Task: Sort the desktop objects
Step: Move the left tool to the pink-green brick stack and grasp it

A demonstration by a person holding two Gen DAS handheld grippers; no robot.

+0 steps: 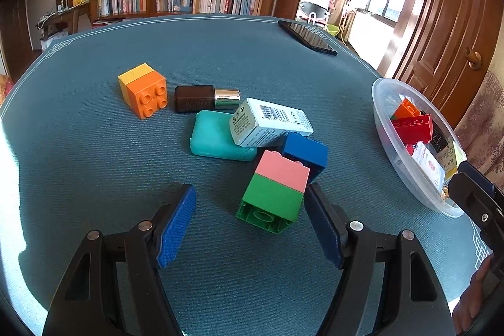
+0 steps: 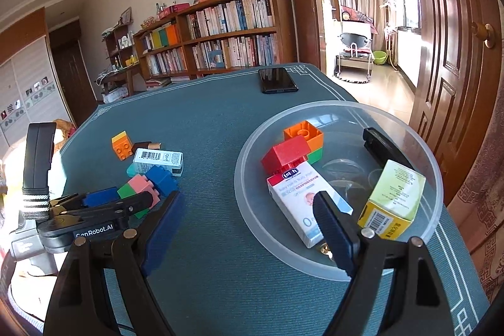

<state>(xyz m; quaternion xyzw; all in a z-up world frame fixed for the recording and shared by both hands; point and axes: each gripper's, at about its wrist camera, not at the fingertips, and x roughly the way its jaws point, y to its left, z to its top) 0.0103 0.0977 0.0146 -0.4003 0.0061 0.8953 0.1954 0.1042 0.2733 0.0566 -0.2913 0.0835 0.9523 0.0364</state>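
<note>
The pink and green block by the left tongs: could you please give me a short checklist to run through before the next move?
1. Left tongs open: ok.
2. Pink and green block between the pads: not ok; it sits beside the right-hand pad, off centre.
3. Block clear of neighbours: not ok; the blue block touches it.
4. Right tongs empty and open: ok.
5. Room in the clear bowl: ok; bare floor shows.
6. Block's two halves firmly joined: cannot tell.
</note>
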